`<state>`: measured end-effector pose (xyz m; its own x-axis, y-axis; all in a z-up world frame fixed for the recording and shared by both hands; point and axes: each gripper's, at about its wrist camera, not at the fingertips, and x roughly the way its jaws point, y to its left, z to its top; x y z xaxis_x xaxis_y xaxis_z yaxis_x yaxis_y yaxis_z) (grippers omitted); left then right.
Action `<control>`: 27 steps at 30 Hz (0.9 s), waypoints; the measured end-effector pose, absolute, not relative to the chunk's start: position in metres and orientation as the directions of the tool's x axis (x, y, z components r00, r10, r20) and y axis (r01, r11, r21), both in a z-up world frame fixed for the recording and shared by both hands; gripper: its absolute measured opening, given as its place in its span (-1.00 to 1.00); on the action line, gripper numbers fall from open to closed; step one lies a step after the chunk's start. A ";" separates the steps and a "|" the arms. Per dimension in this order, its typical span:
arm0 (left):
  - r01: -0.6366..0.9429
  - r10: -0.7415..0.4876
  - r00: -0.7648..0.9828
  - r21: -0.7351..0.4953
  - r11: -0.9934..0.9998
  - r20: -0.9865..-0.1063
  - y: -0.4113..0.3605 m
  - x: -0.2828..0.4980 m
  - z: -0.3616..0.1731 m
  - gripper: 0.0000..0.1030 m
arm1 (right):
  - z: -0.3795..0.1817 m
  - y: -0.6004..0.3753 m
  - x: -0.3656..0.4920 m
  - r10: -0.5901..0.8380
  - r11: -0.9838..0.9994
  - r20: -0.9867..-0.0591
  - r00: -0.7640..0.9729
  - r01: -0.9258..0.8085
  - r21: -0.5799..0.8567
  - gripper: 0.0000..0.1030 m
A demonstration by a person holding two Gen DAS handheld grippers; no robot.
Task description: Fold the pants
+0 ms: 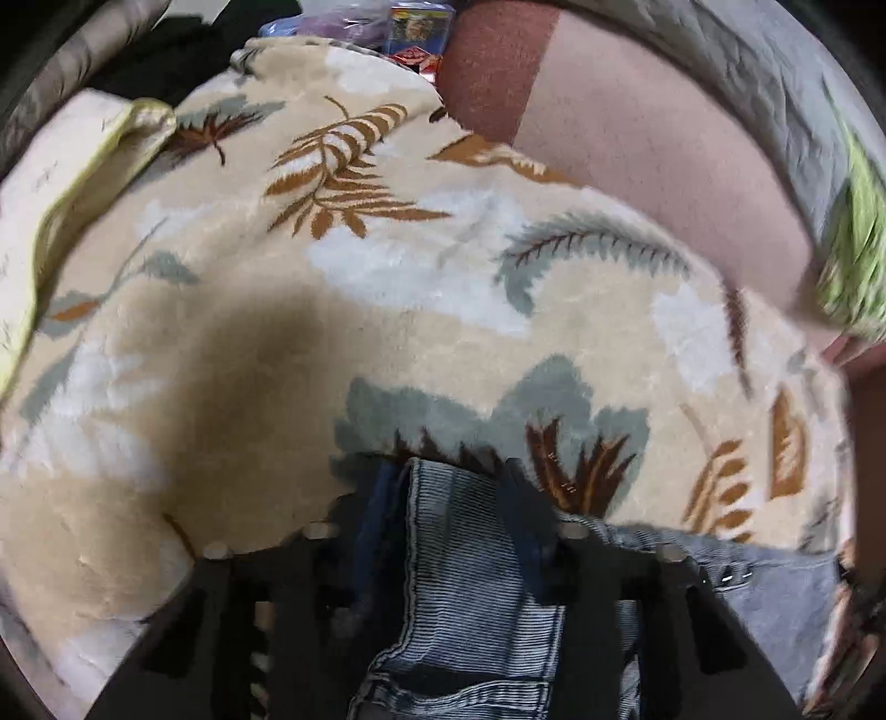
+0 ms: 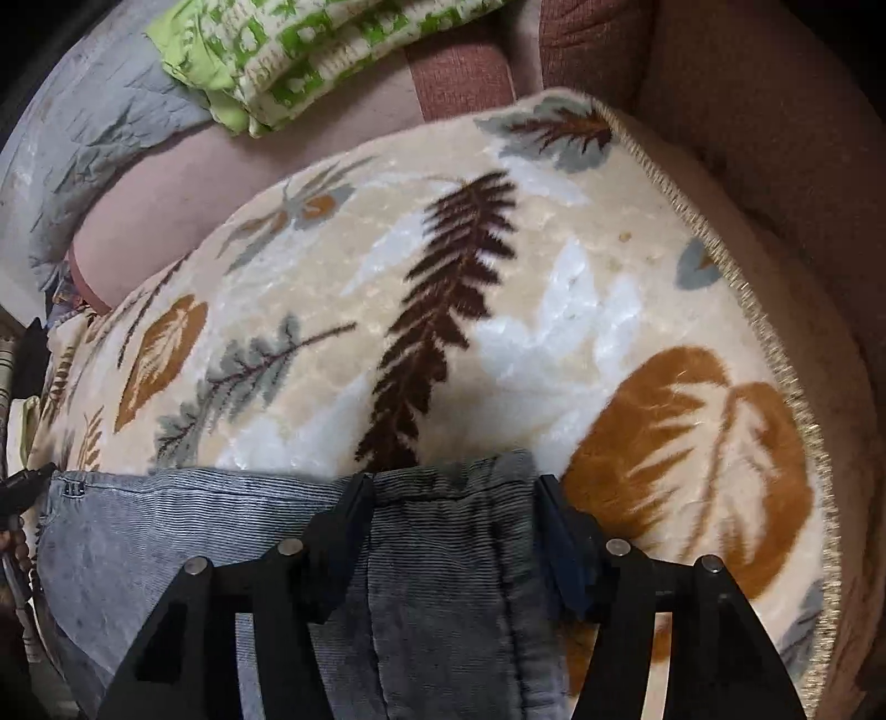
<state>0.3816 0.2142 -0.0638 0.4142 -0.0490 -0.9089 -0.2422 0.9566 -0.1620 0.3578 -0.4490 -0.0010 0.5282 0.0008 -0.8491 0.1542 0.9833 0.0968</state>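
The pants point(image 1: 470, 554) are grey-blue ribbed denim, lying over a cream blanket point(image 1: 277, 332) with a leaf print. In the left wrist view my left gripper point(image 1: 448, 476) is shut on a hem end of the pants, cloth pinched between the black fingers point(image 1: 520, 498). In the right wrist view my right gripper point(image 2: 451, 487) is shut on another edge of the pants point(image 2: 443, 554), which spread left along the bottom of the view. The blanket point(image 2: 498, 304) lies beyond them. The left gripper's tip shows at the far left edge point(image 2: 22, 482).
A green-and-white patterned cloth point(image 2: 310, 61) and a grey quilt point(image 2: 99, 111) lie at the back. A reddish-brown sofa surface point(image 2: 747, 138) borders the blanket's fringed edge on the right. A yellow-edged cream cloth point(image 1: 72, 183) lies at the left, with packets point(image 1: 415, 33) behind.
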 end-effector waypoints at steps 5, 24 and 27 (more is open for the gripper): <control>-0.243 -0.075 0.510 -0.227 0.943 -0.857 0.223 0.362 -0.023 -0.77 | 0.035 -0.442 0.341 0.011 0.984 -0.791 0.611 0.133 0.117 -0.60; -0.436 -0.048 0.479 -0.285 0.853 -0.877 0.312 0.036 -0.016 -0.26 | -0.021 -0.484 -0.021 0.105 0.823 -0.664 0.741 0.310 0.476 0.76; -0.392 -0.024 0.568 -0.297 0.871 -0.823 0.296 0.035 0.011 0.13 | -0.008 -0.485 -0.042 0.111 0.769 -0.604 0.789 0.317 0.555 0.76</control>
